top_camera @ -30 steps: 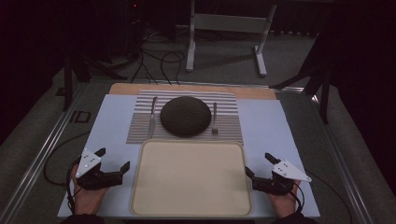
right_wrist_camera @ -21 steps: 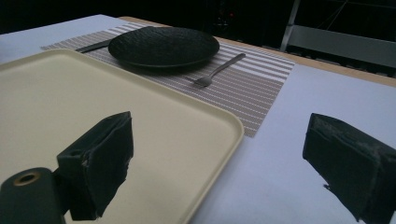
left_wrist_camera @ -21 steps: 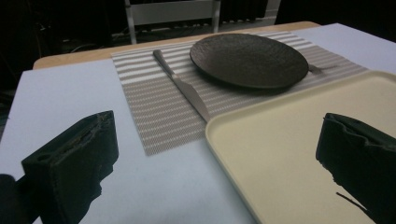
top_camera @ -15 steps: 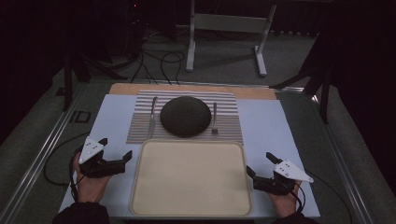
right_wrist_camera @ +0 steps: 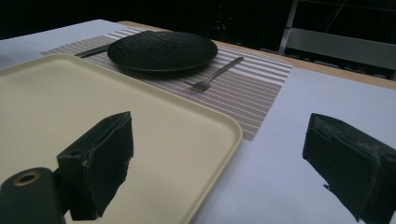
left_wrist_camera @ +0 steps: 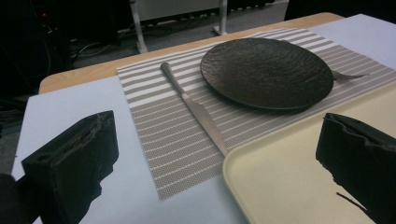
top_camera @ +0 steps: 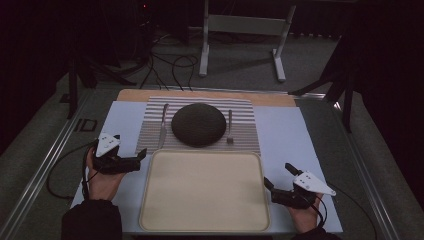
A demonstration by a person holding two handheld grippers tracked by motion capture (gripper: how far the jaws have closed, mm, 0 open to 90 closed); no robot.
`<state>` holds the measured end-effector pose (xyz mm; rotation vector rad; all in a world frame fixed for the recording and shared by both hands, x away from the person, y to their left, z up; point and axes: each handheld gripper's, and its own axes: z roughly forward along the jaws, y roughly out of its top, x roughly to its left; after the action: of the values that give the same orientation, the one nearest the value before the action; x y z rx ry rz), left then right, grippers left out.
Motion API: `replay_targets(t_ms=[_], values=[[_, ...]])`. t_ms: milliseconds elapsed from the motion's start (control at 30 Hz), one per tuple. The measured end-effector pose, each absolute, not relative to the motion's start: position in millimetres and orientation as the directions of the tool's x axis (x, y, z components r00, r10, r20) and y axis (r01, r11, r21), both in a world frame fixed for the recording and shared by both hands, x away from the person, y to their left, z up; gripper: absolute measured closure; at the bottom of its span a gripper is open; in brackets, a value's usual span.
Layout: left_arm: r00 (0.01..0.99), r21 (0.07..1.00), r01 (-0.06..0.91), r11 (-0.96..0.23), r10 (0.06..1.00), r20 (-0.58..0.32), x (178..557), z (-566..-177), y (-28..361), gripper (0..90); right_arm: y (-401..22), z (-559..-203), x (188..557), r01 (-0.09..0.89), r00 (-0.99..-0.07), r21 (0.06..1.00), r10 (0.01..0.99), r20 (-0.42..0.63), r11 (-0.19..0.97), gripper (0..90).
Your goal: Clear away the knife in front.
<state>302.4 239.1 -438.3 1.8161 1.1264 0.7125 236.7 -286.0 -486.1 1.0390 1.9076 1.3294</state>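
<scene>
Since the earlier frames, the left gripper (top_camera: pixel 141 156) had crept forward and inward along the tray's left edge, while the right gripper (top_camera: pixel 268 184) had hardly stirred. Both pairs of jaws stood wide open, holding nothing. Between them lay the cream-coloured rectangular plastic tray (top_camera: pixel 150 210), bare, its far edge just overlapping the grey-and-white striped woven placemat (top_camera: pixel 245 137). On that mat sat the round dark textured plate (top_camera: pixel 198 124), with a silver table knife (top_camera: pixel 162 127) just to its left and a silver fork (top_camera: pixel 229 126) to its right. To my eye the left gripper was lining up on the knife; it would do best to come in low, straddle the handle squarely, and close gently so it did not skid off the surface.
</scene>
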Motion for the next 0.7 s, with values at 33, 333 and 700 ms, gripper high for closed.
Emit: replay_targets(t_ms=[33, 333, 700], values=[[0.428, 0.884, 0.413, -0.219, 0.903, 0.024, 304, -438, 239, 0.0, -286, -486, 237, 0.268, -0.523, 0.944, 0.852, -0.027, 0.195, 8.7], [0.419, 0.874, 0.432, -0.223, 0.908, 0.024, 320, -434, 234, 0.0, -286, -486, 237, 0.265, -0.523, 0.945, 0.852, -0.028, 0.194, 8.7], [0.424, 0.865, 0.437, -0.247, 0.904, 0.044, 337, -433, 227, 0.0, -286, -486, 237, 0.263, -0.524, 0.946, 0.851, -0.026, 0.191, 8.7]])
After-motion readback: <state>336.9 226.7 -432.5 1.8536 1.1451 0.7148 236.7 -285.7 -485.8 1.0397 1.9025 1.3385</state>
